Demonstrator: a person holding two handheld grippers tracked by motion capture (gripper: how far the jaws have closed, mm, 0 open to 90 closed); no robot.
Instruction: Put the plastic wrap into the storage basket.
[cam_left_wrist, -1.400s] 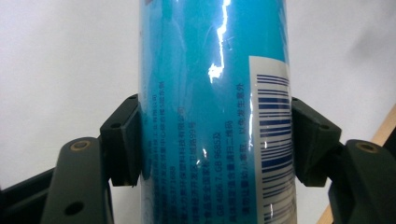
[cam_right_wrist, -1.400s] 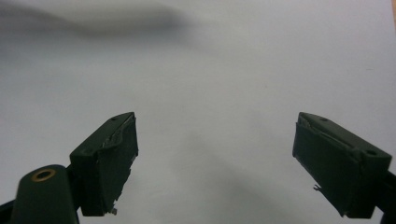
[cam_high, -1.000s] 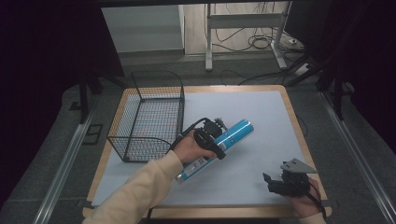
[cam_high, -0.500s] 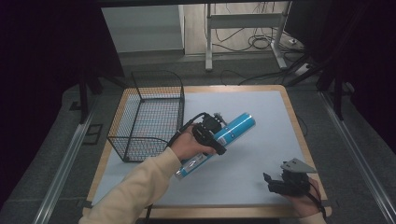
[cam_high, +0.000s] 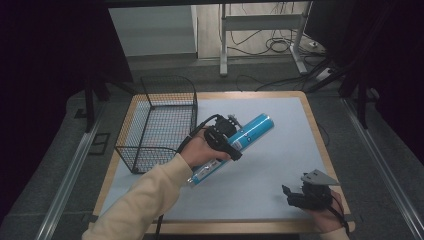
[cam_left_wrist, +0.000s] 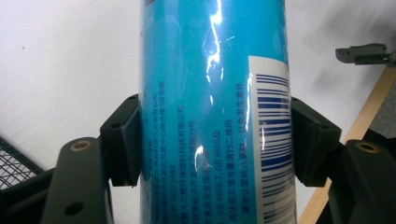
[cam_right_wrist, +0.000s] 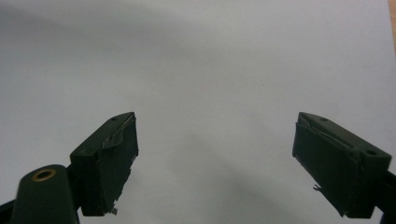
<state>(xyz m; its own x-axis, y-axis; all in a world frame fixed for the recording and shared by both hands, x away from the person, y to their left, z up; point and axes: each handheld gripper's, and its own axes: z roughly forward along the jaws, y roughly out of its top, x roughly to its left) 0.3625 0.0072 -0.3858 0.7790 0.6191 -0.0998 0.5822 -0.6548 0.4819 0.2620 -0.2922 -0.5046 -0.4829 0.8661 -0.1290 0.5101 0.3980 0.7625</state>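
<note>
The left tool squeezes a long blue tube around its middle, holding it slanted above the middle of the bench. A wire basket sits near the far left corner. The right tool rests by the near right corner, jaws wide apart, holding nothing.

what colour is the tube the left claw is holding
Bright blue, with dark printed text and a white barcode panel. The tube shows best in the left gripper view.
</note>
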